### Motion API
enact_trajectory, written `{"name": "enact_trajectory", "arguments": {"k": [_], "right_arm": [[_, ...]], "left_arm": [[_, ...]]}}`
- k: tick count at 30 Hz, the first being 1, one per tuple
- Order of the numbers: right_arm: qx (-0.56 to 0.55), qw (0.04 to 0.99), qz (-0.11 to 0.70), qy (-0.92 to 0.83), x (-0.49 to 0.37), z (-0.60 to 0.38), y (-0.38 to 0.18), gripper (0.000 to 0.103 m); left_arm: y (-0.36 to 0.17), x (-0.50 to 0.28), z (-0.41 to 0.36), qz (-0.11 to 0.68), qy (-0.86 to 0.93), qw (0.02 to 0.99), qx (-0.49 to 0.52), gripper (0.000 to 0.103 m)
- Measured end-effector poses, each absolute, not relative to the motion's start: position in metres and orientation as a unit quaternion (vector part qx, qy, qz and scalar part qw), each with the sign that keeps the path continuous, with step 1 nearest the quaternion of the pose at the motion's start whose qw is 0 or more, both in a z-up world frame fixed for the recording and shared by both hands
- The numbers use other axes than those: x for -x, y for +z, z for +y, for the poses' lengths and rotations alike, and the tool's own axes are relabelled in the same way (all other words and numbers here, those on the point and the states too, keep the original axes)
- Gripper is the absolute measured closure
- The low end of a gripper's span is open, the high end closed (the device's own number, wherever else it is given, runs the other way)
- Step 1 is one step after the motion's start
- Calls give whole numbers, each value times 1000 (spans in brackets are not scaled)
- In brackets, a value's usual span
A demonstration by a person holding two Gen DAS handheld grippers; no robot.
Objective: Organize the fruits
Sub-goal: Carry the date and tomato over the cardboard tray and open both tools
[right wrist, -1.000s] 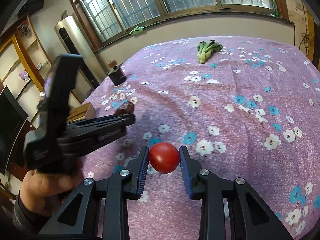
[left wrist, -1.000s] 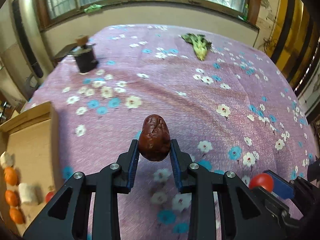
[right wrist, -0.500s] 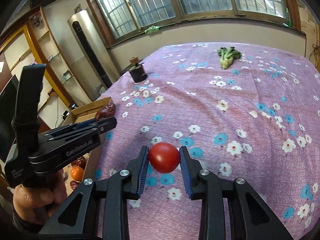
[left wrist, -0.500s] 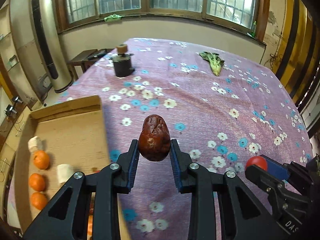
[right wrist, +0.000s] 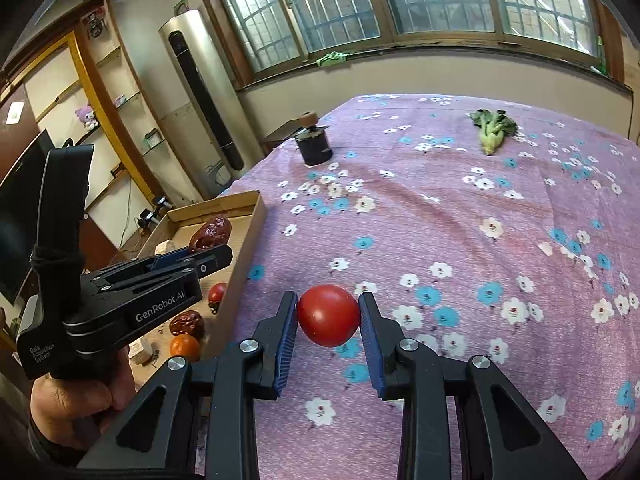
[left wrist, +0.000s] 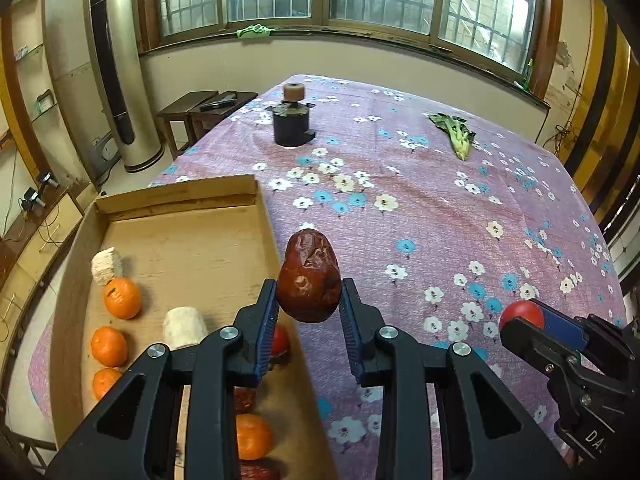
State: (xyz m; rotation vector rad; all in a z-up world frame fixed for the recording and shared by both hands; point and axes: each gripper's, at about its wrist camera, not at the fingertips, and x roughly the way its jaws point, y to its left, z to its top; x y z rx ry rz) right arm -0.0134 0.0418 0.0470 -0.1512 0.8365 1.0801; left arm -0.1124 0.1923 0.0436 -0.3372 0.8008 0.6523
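Observation:
My left gripper [left wrist: 309, 308] is shut on a wrinkled dark red date [left wrist: 309, 278], held in the air over the right wall of a shallow cardboard box [left wrist: 192, 200]. In the right wrist view the same date [right wrist: 211, 233] shows at the tips of that gripper, above the box [right wrist: 250, 236]. My right gripper [right wrist: 329, 322] is shut on a small red tomato [right wrist: 329, 315] above the flowered cloth, right of the box. Inside the box lie several oranges [left wrist: 122, 297], two white chunks [left wrist: 185, 326], a small tomato [left wrist: 280, 339] and other dates [right wrist: 187, 323].
The table wears a purple flowered cloth [left wrist: 440, 216]. A dark jar with a cork knob [left wrist: 291, 122] stands at the far left of it and a leafy green vegetable [left wrist: 454, 134] lies at the far right. A person's hand [right wrist: 76, 404] holds the left gripper.
Both grippers have carried their fruit leftward toward the box. The box has come into full view, and the date now hangs over its right wall.

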Motion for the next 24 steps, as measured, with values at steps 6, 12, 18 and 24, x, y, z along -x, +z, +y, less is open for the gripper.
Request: {"name": "enact_trajectory", "arguments": {"k": [6,12,18,24], "right_arm": [[79,766,381,513,24,59,52,72],[88,758,378,524,33,79,53,72],[96,752,375,533,41,95,55,72],[104,746,373,541,47,109,56,72]], "left_arm": [[43,128,206,379,326,850,168,75],[45,142,221,376,341,845,171,75],[45,152,230,373,351,841,172,75],[45,159,240,372,361,837,175,75]]}}
